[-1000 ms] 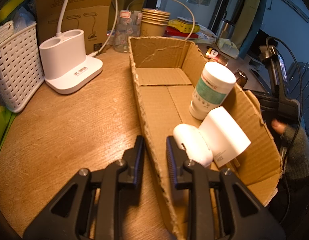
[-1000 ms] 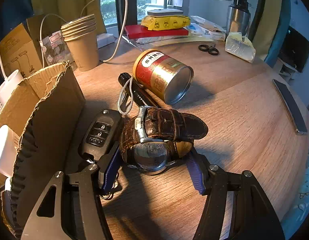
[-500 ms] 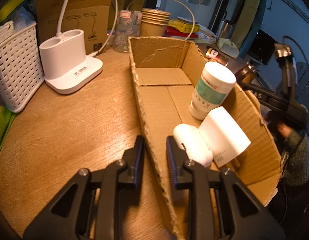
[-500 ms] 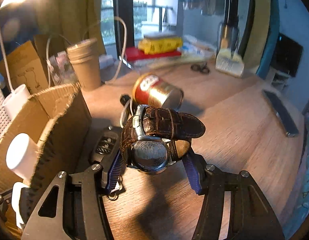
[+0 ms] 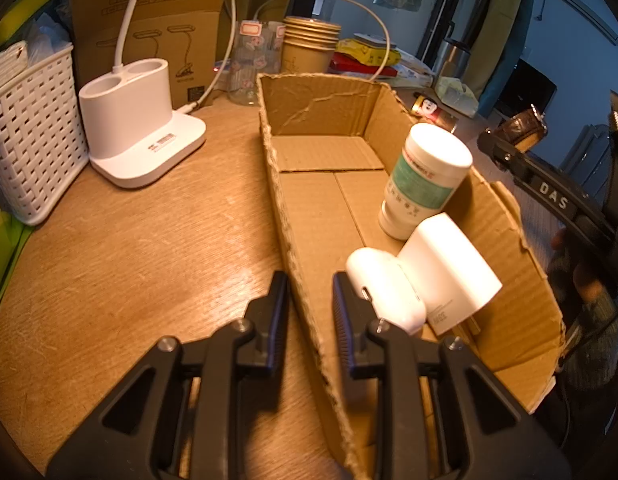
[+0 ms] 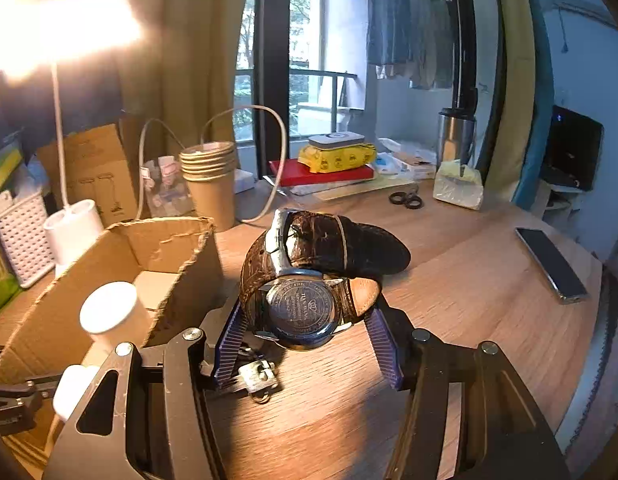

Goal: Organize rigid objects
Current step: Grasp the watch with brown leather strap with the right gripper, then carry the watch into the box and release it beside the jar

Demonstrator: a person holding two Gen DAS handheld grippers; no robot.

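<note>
While clamped on the near left wall of the cardboard box (image 5: 309, 272), left gripper (image 5: 307, 312) with fingers (image 5: 278, 304) narrow, one outside on the wooden worktop (image 5: 149, 248), the other inside the box. Right gripper (image 6: 305, 344) lifted clear of the worktop, fingers (image 6: 379, 338) closed on the brown leather watch (image 6: 309, 276), caseback facing the camera, strap looped up toward 12 o'clock. Same watch visible in the left wrist view at about 2 o'clock, beyond the box's right wall. Inside the box: white bottle with green label (image 5: 425, 180) leaning against the right wall, white charger block (image 5: 449, 268) just below it, white earbud case (image 5: 383, 290) touching the block and just beside the inner finger. Metal key ring (image 6: 259, 378) on the worktop under the right gripper at 7 o'clock. White lamp base (image 5: 137, 120) at 10 o'clock of the box, white woven basket (image 5: 25, 136) at 9 o'clock, stack of paper cups (image 6: 209, 176) behind the box. Phone (image 6: 551, 264) at 3 o'clock and scissors (image 6: 407, 200) at 1 o'clock in the right wrist view.
</note>
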